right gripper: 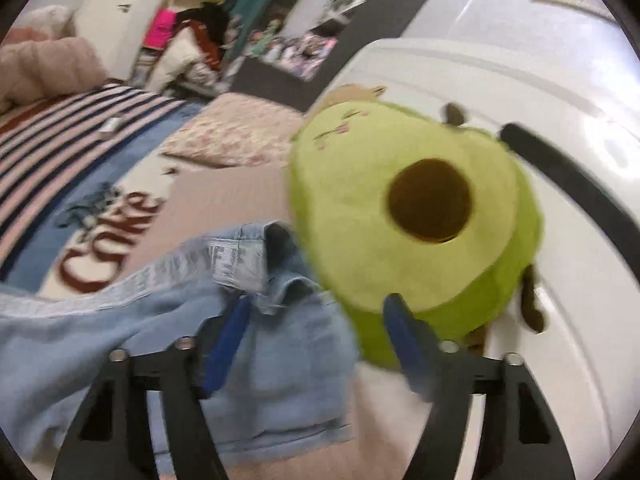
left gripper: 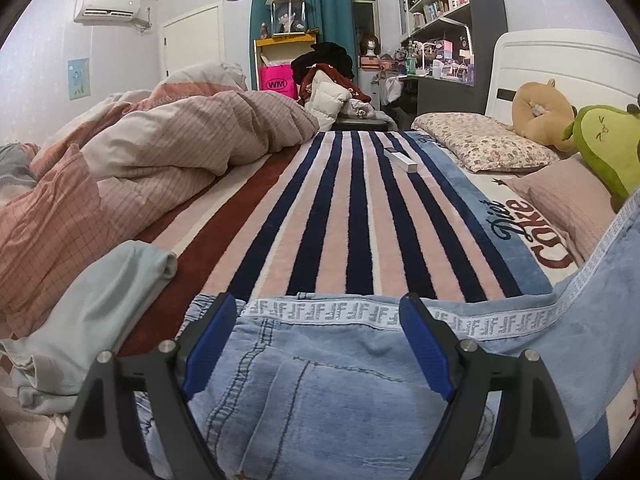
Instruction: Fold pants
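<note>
Light blue denim pants with a white patterned side band lie on the striped bed blanket. My left gripper is open just above the pants, its blue fingers spread either side of a back pocket. In the blurred right wrist view the pants' end lies bunched under my right gripper, which is open; the cloth sits by its left finger. The right finger lies against a green avocado plush.
A rumpled pink checked duvet fills the left of the bed. A pale green garment lies beside the pants. Floral pillow, tan plush and white headboard are at the right. A small white box rests on the blanket.
</note>
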`<state>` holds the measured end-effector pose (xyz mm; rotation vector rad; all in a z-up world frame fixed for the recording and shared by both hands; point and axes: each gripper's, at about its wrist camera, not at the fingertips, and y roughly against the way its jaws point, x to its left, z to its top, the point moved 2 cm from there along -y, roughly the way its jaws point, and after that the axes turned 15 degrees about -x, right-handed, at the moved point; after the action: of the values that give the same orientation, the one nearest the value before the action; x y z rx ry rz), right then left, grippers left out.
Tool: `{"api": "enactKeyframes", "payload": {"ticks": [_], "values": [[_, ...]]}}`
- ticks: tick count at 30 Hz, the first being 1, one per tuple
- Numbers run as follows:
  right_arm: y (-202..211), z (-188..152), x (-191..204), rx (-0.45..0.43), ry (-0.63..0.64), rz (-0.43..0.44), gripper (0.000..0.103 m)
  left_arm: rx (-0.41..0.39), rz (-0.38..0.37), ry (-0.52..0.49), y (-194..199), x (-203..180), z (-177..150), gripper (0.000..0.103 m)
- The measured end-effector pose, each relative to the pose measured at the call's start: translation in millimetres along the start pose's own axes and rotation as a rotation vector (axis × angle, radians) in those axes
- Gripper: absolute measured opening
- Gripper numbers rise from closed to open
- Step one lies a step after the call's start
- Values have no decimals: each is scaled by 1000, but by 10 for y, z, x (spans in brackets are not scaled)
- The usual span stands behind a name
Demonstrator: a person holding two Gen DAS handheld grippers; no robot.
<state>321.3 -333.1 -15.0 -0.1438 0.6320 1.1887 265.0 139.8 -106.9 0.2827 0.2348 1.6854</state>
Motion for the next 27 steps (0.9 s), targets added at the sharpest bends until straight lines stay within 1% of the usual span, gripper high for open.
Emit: {"api": "enactKeyframes", "payload": {"ticks": [1,2,3,4,5,7,8,9,11,13,14,15,17,20,23,24,25,27], "values": [[13,-5,-65,-2,-5,-16,67,2,3,-2,-8,7,-5,81],[27,-12,-104,2,-39,5,67,7,4,2,-16,17,-9,81],[49,-38,-138,13,-87,46,68,12,1,8,-22,21,-9,81],[73,-73,-158,32,-129,86,72,16,-5,21,-19,35,-7,81],[109,-140,-157,70,-184,145,74,18,-7,32,-9,47,-1,81],[167,-259,-136,116,-256,227,74,20,-13,55,35,58,13,81],[227,-354,-110,144,-318,290,74,19,-24,69,74,66,28,83],[268,-415,-91,160,-362,330,75,17,-38,79,127,66,39,87],[310,-576,-36,230,-470,419,77,18,-49,83,252,54,33,89],[345,-728,34,297,-541,464,78,27,-61,101,355,63,4,89],[366,-808,77,335,-572,487,79,37,-71,133,423,99,-35,89],[387,-844,95,341,-591,493,80,47,-79,156,457,124,-69,91],[403,-835,141,316,-600,493,87,93,-90,195,492,161,-167,93],[276,-831,198,318,-652,497,87,155,-86,244,532,224,-352,93],[95,-771,280,311,-653,470,89,203,-62,274,550,269,-512,93],[82,-758,294,310,-660,461,89,221,-66,288,539,288,-554,93],[60,-736,303,308,-669,450,89,240,-78,314,534,309,-602,93],[45,-702,317,297,-675,440,88,284,-128,388,539,332,-703,93]]}}
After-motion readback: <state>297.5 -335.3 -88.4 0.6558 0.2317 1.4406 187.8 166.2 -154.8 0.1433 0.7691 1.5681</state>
